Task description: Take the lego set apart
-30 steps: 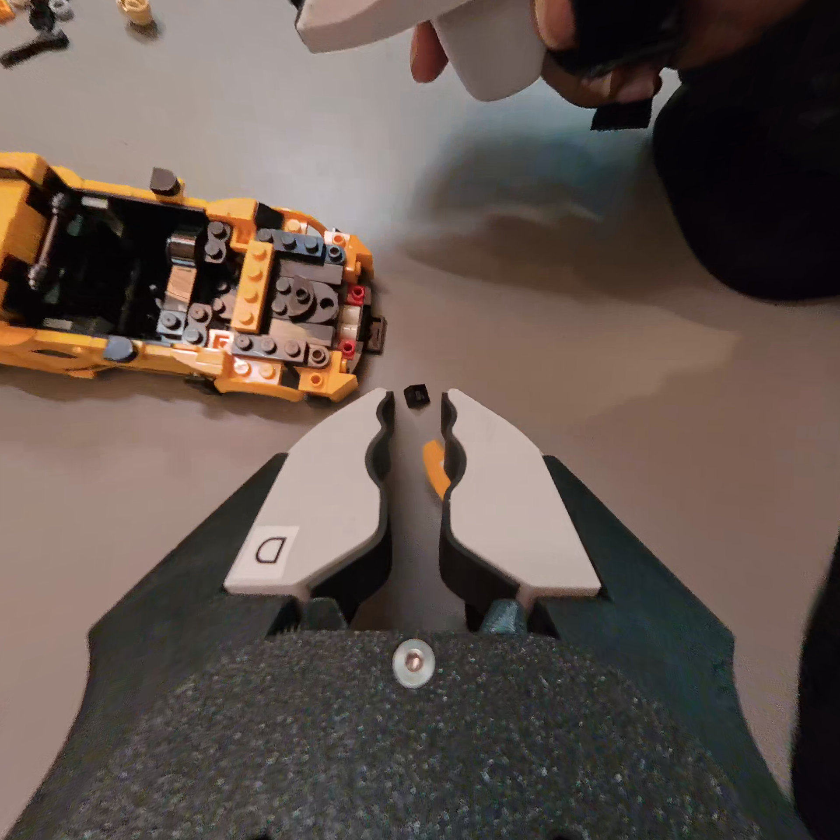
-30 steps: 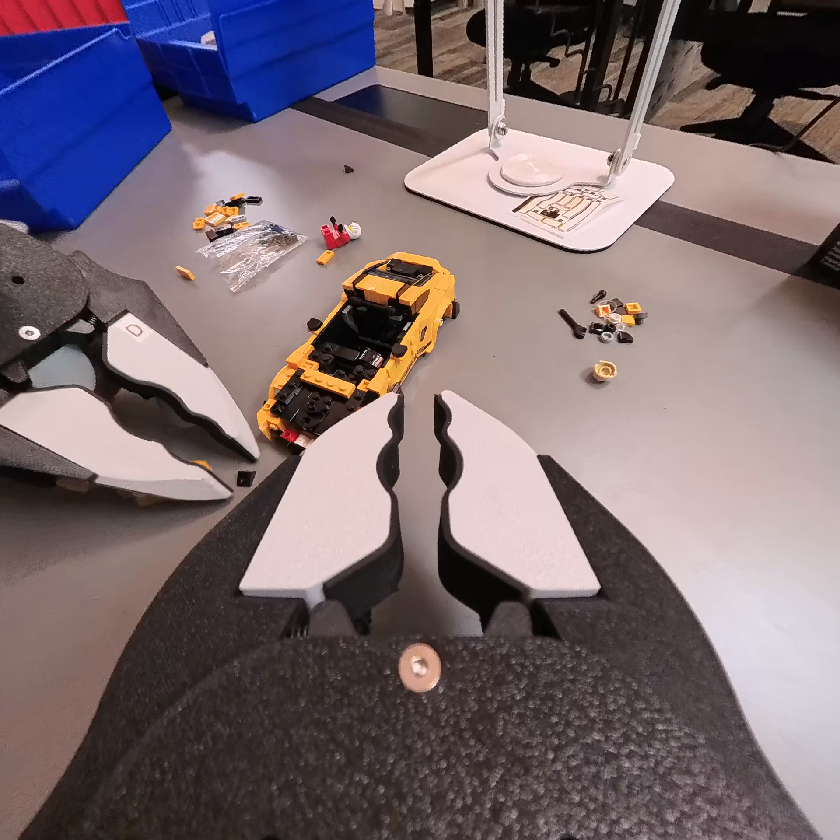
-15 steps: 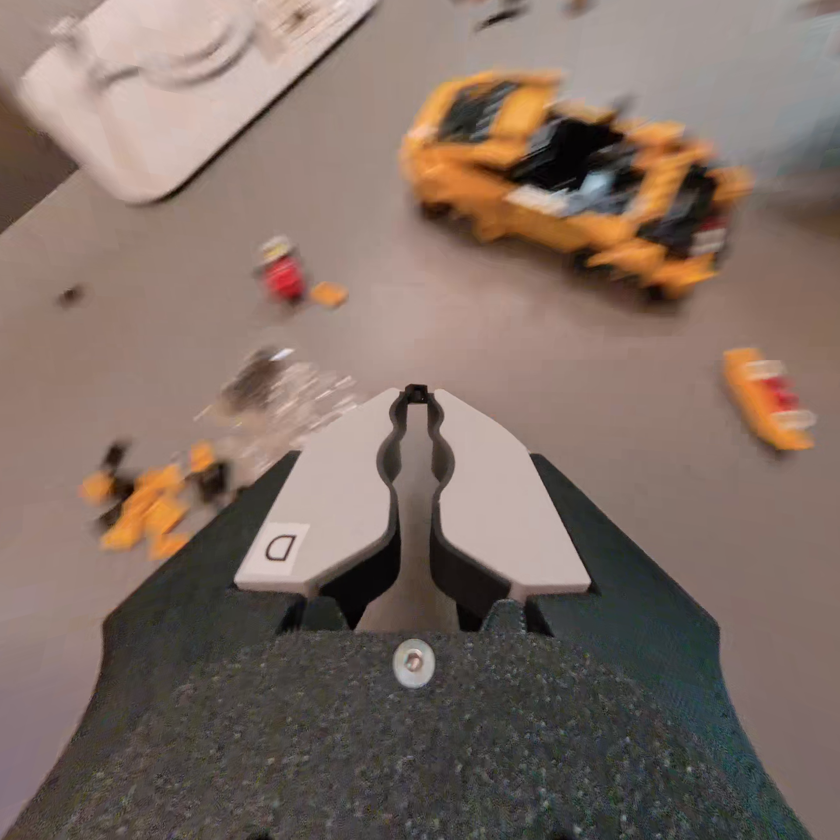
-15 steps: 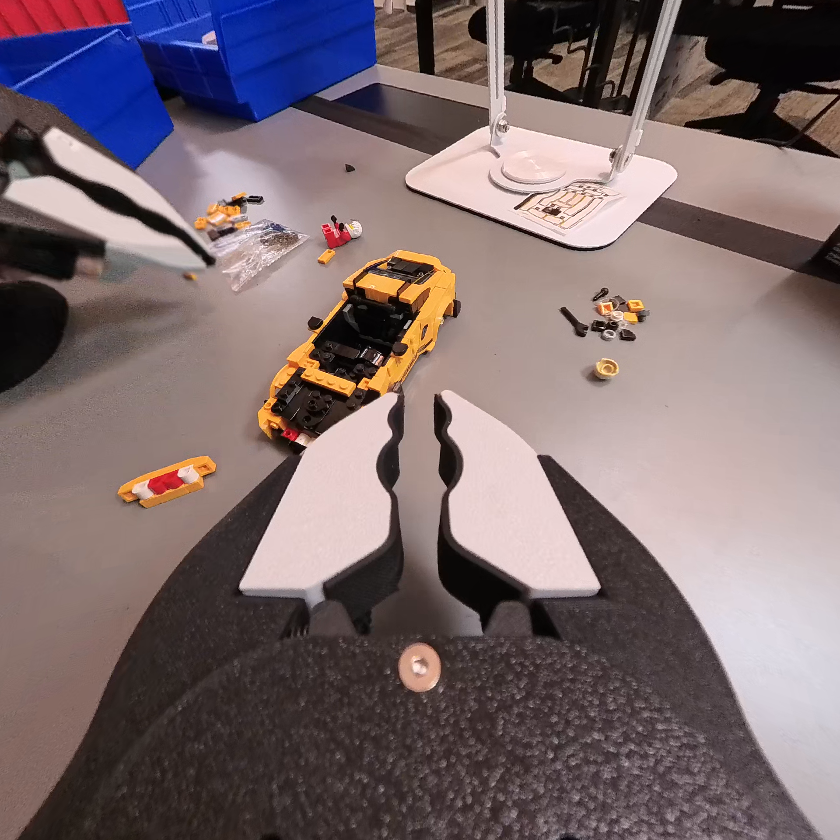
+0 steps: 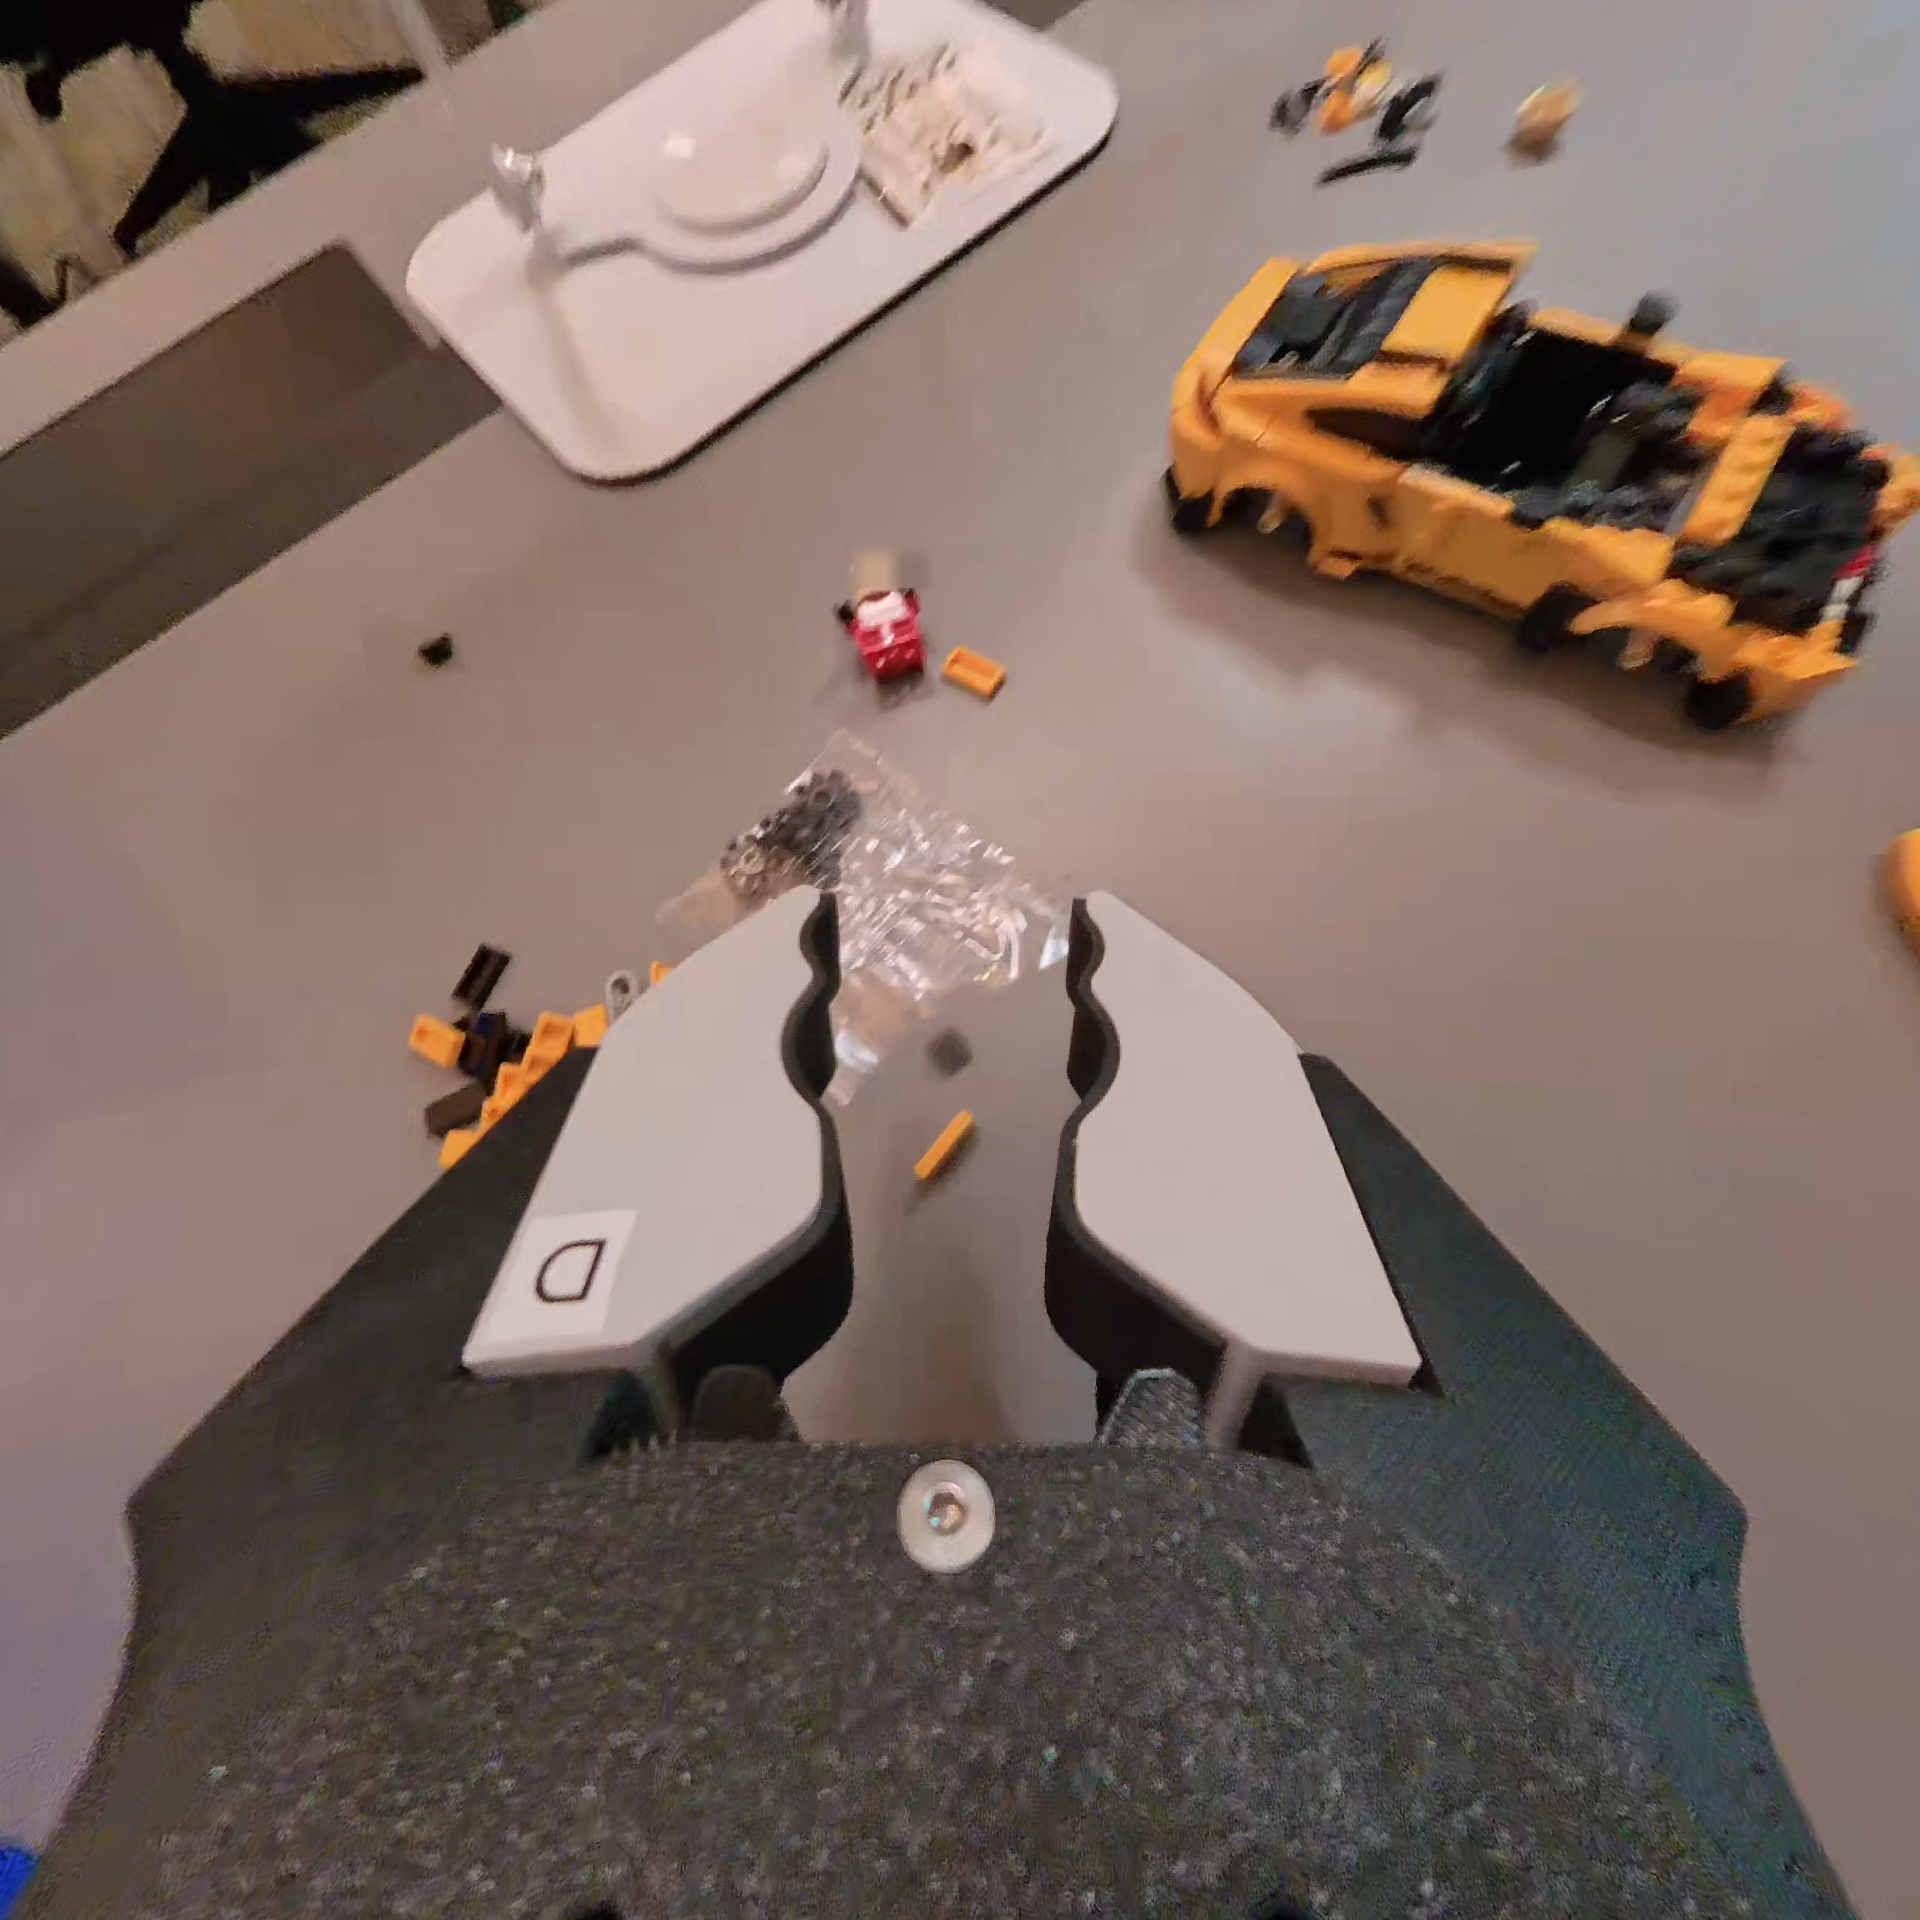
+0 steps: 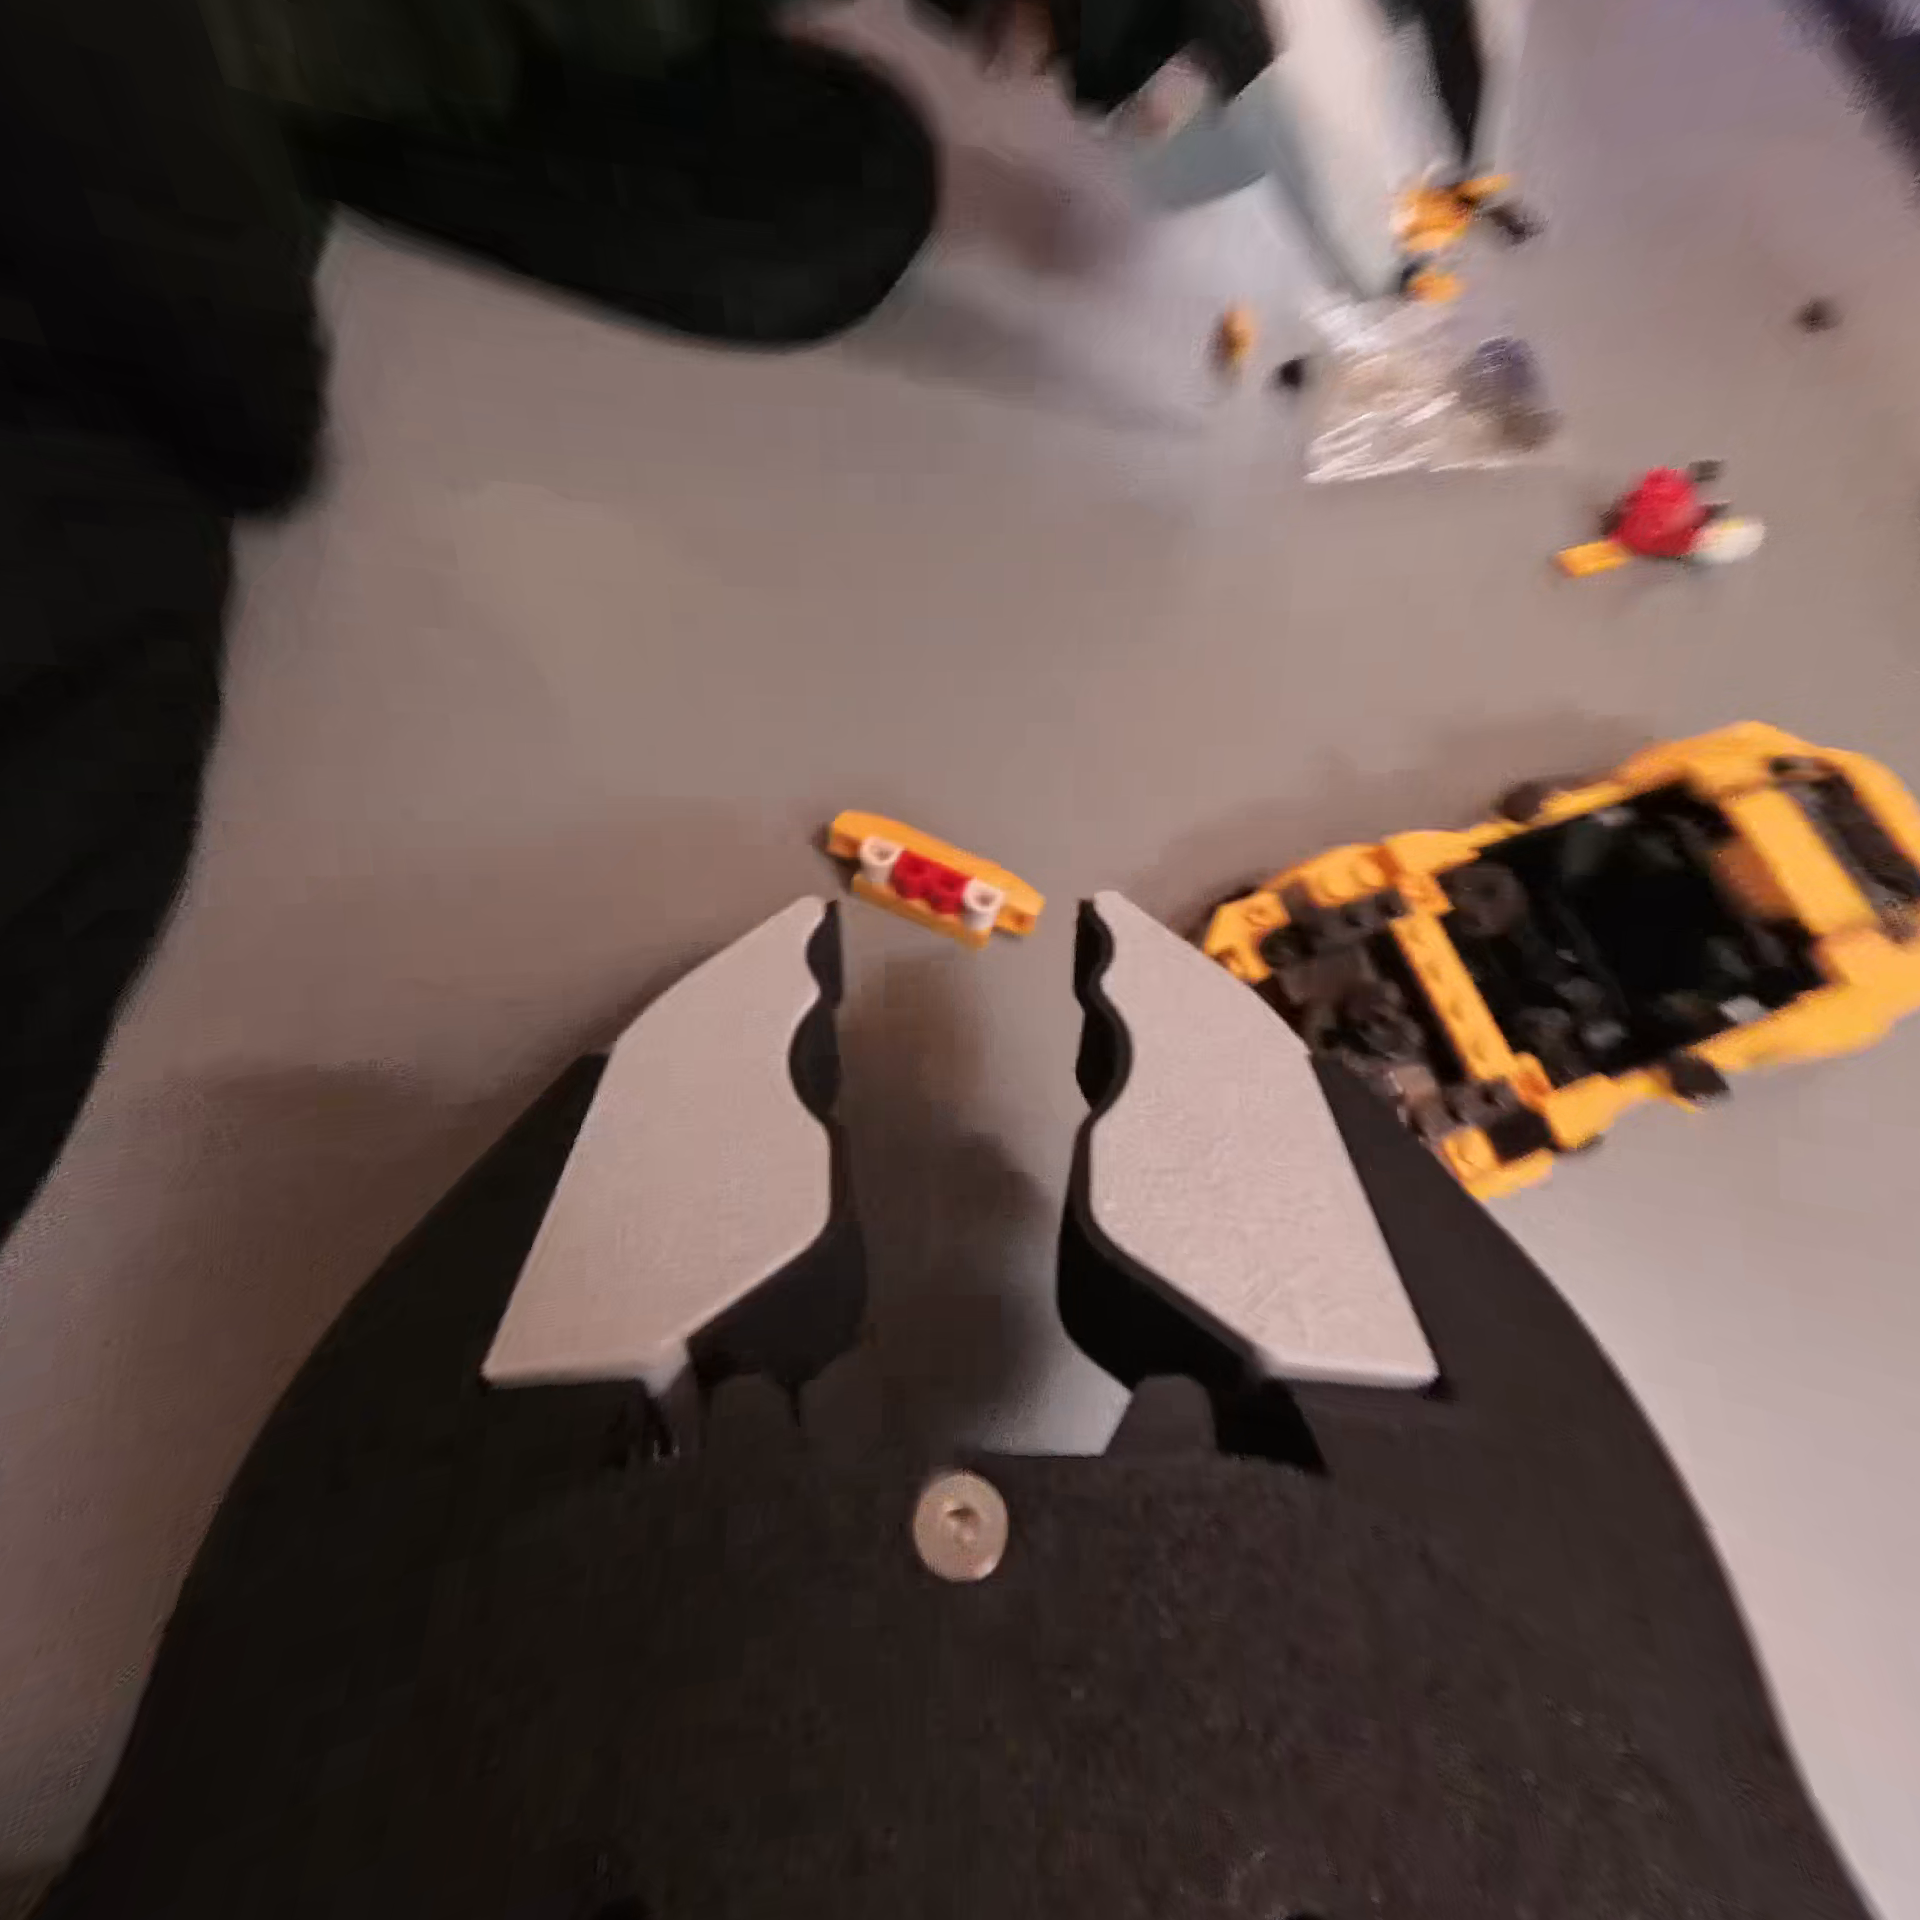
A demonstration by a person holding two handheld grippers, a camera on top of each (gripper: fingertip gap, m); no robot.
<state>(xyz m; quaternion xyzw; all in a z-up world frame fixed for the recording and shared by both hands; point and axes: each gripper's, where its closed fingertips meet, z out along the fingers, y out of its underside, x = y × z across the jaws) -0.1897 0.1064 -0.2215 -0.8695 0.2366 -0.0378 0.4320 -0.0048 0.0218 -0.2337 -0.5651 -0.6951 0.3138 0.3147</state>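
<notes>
The yellow and black lego car stands on the grey table with its roof off; it also shows in the right wrist view. My left gripper is open and empty above a clear plastic bag. A small black piece and an orange piece lie between its fingers on the table. My right gripper is open and empty, just short of a detached yellow, red and white lego piece, left of the car's end.
A pile of loose orange and black pieces lies left of my left gripper. A red minifigure and an orange tile lie beyond the bag. A white lamp base stands at the back. A dark sleeve is at the upper left. My left tips are roughly 10 centimeters from the orange tile. The right camera catches it too, in the right wrist view.
My left gripper carried a small black piece from beside the car to the loose pile, then opened and dropped it. My right gripper swung left and down toward the detached yellow piece and opened wider.
</notes>
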